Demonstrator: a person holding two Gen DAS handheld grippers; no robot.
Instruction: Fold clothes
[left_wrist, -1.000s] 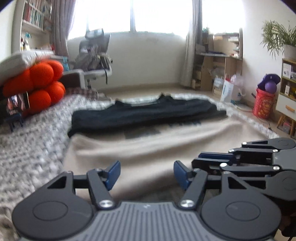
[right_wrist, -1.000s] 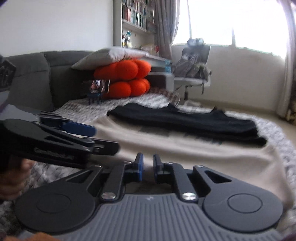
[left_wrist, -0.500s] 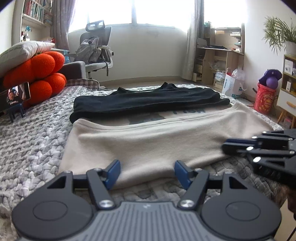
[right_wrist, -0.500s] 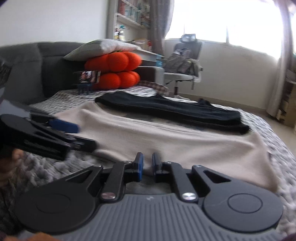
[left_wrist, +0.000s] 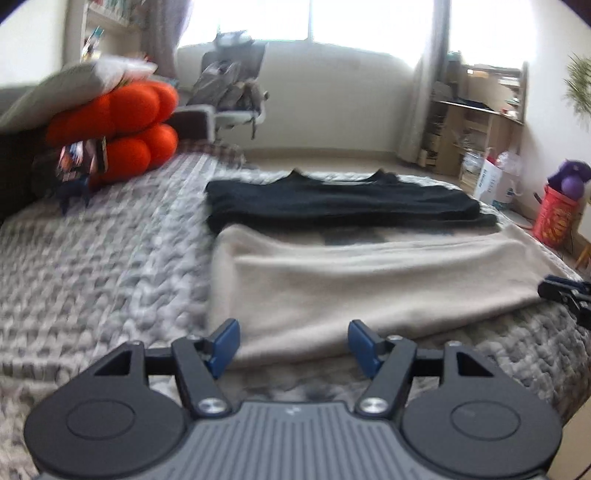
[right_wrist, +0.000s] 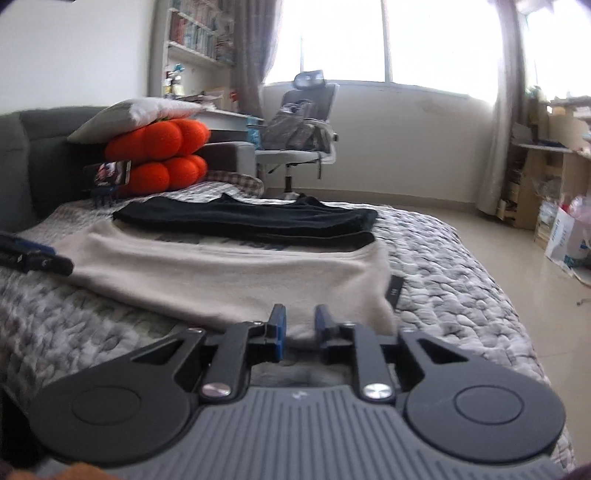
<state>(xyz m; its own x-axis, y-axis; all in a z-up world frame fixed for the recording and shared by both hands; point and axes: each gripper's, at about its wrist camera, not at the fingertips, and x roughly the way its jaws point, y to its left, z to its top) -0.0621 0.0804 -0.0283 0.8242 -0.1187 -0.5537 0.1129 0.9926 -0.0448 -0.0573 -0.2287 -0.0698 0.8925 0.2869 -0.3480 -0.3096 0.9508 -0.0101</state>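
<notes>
A beige garment (left_wrist: 369, 291) (right_wrist: 229, 273) lies spread flat on the grey knit blanket (left_wrist: 92, 266) (right_wrist: 443, 266). Behind it sits a folded black garment (left_wrist: 340, 203) (right_wrist: 251, 219). My left gripper (left_wrist: 294, 341) hovers open just short of the beige garment's near left corner, nothing between its blue pads. My right gripper (right_wrist: 300, 326) is at the near right corner, its jaws opening with a narrow gap. The cloth edge lies just ahead of the tips and is not pinched. Each gripper's tip shows at the edge of the other's view: right gripper (left_wrist: 565, 291), left gripper (right_wrist: 33, 258).
Orange cushions (left_wrist: 122, 125) (right_wrist: 162, 155) under a white pillow (right_wrist: 136, 114) stand at the bed's far left, a phone on a stand (left_wrist: 79, 162) in front of them. An office chair (right_wrist: 299, 125), shelves (left_wrist: 476, 122) and a red bucket (left_wrist: 556, 218) stand beyond the bed's edges.
The two grippers have drawn apart, the left toward the beige garment's left near corner and the right toward its right one. The right jaws went from shut to slightly parted.
</notes>
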